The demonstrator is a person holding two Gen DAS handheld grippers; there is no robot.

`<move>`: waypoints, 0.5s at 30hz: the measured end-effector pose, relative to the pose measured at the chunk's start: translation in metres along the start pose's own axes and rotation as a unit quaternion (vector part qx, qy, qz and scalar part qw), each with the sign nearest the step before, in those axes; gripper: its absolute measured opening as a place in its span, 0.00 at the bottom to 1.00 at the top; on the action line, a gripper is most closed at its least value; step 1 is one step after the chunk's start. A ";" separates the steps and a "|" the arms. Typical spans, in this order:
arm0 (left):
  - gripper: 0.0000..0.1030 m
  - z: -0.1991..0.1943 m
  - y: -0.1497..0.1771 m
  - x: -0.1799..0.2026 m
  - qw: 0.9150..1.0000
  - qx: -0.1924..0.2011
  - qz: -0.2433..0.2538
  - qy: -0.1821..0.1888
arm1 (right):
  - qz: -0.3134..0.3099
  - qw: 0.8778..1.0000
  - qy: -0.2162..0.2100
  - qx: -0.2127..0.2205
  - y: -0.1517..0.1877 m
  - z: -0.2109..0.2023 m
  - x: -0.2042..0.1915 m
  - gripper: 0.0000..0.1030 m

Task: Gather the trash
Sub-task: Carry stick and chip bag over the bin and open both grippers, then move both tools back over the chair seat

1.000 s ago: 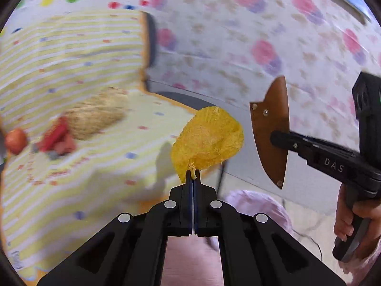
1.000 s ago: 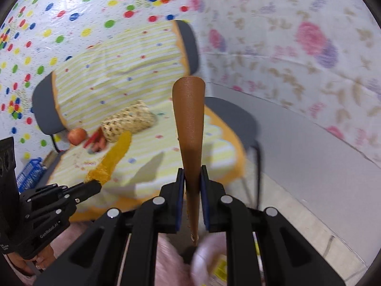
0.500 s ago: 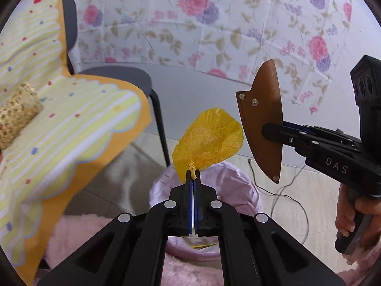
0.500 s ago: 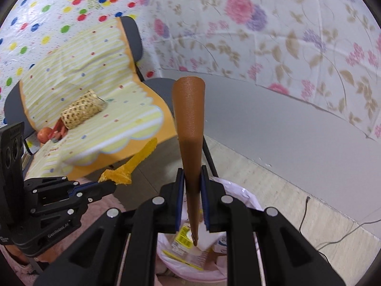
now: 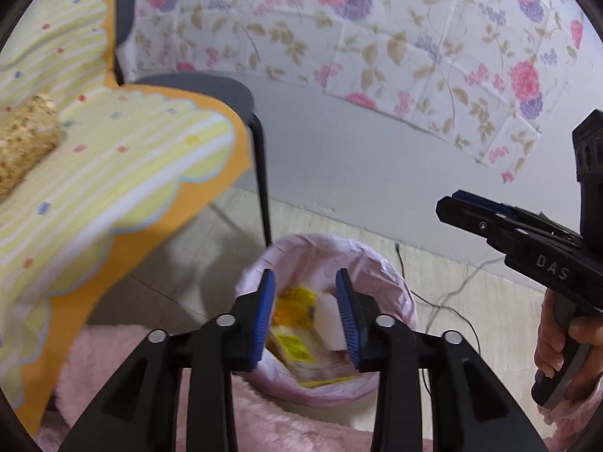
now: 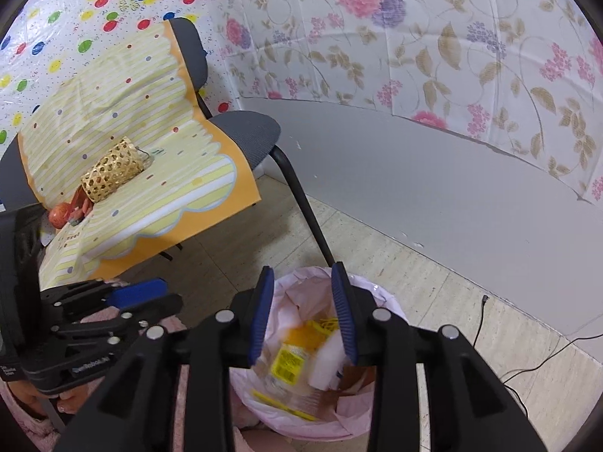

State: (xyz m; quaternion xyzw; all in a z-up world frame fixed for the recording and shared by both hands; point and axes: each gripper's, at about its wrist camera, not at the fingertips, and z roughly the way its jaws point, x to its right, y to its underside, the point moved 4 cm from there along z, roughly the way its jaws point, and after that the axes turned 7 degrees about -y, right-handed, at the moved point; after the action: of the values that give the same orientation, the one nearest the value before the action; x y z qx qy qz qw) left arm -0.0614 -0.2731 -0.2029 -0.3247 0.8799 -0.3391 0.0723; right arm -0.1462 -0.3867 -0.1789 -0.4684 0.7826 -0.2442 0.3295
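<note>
Left gripper (image 5: 305, 301) and right gripper (image 6: 301, 301), jaws just opening with nothing between them, hover parted over the pink-lined round bin (image 6: 388, 301) of wrappers.

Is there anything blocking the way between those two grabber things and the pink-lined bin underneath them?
Nothing visible. The left gripper and the right gripper both hang right above the open mouth of the pink-lined trash bin; their jaws have just been opening, with nothing between them. The chair leg stands behind the bin.
</note>
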 end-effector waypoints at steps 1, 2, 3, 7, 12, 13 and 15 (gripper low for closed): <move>0.40 -0.007 0.000 -0.007 1.000 0.010 -0.003 -0.014 | -0.003 1.000 -0.003 0.001 -0.002 0.000 -0.003 0.31; 0.40 -0.014 0.000 -0.014 0.999 0.016 -0.007 -0.030 | -0.005 1.000 -0.009 0.003 -0.005 0.000 -0.007 0.31; 0.40 -0.019 0.001 -0.021 0.999 0.022 -0.011 -0.041 | -0.007 1.000 -0.014 0.005 -0.008 0.000 -0.010 0.31; 0.41 -0.042 -0.002 -0.056 0.995 0.040 -0.046 -0.075 | -0.024 0.999 -0.042 0.012 -0.020 0.005 -0.030 0.31; 0.42 -0.073 -0.003 -0.103 0.984 0.057 -0.091 -0.145 | -0.060 0.995 -0.082 0.017 -0.039 0.023 -0.070 0.31; 0.42 -0.079 -0.002 -0.113 0.980 0.061 -0.101 -0.158 | -0.066 0.994 -0.088 0.017 -0.042 0.026 -0.077 0.31; 0.42 -0.089 0.000 -0.127 0.975 0.066 -0.113 -0.177 | -0.085 0.991 -0.103 0.016 -0.049 0.032 -0.095 0.31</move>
State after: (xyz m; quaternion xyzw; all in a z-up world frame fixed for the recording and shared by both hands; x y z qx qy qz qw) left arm 0.0066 -0.1454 -0.1467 -0.4720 0.7864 -0.3391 0.2093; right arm -0.0614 -0.3252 -0.1394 -0.5504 0.6978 -0.2346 0.3938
